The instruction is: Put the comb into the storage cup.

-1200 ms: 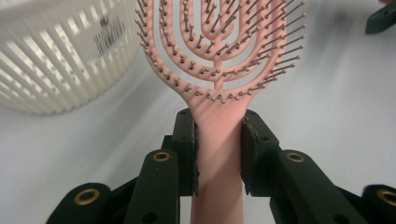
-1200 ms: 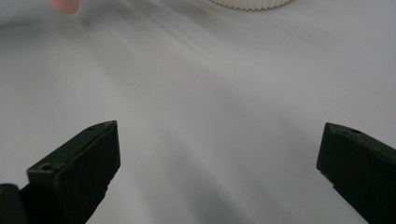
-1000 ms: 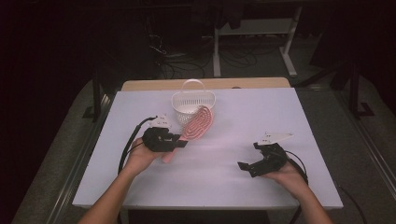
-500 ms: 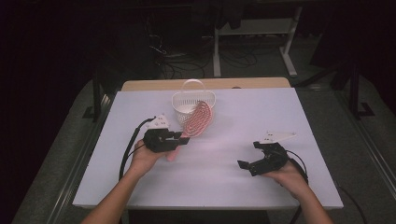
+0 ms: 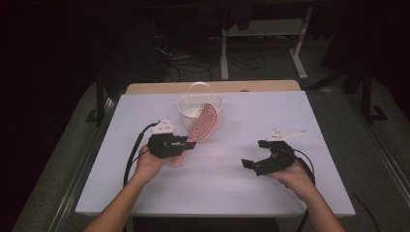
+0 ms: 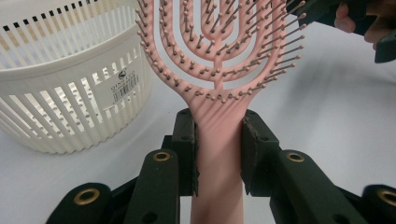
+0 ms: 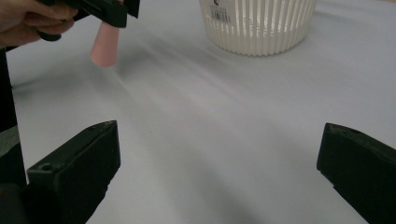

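Observation:
A pink vented hairbrush point(image 5: 204, 123) is held by its handle in my left gripper point(image 5: 186, 143), whose jaws are shut on the handle point(image 6: 218, 154). The bristled head point(image 6: 219, 42) tilts up toward a white slotted basket point(image 5: 198, 107) and sits just right of it in the left gripper view, where the basket point(image 6: 65, 84) fills the left side. My right gripper point(image 5: 251, 164) rests low over the table at the right, jaws wide apart with nothing between them. In the right gripper view the brush handle end point(image 7: 105, 46) hangs at upper left and the basket point(image 7: 259, 23) stands beyond.
The pale table point(image 5: 241, 193) has open surface between the two hands and toward its front edge. A wooden strip point(image 5: 270, 86) runs along the far edge behind the basket. Dark floor, cables and a stand leg point(image 5: 300, 63) lie beyond the table.
The brush head has tilted up a little and edged nearer the basket. Both hands have stayed almost where they were.

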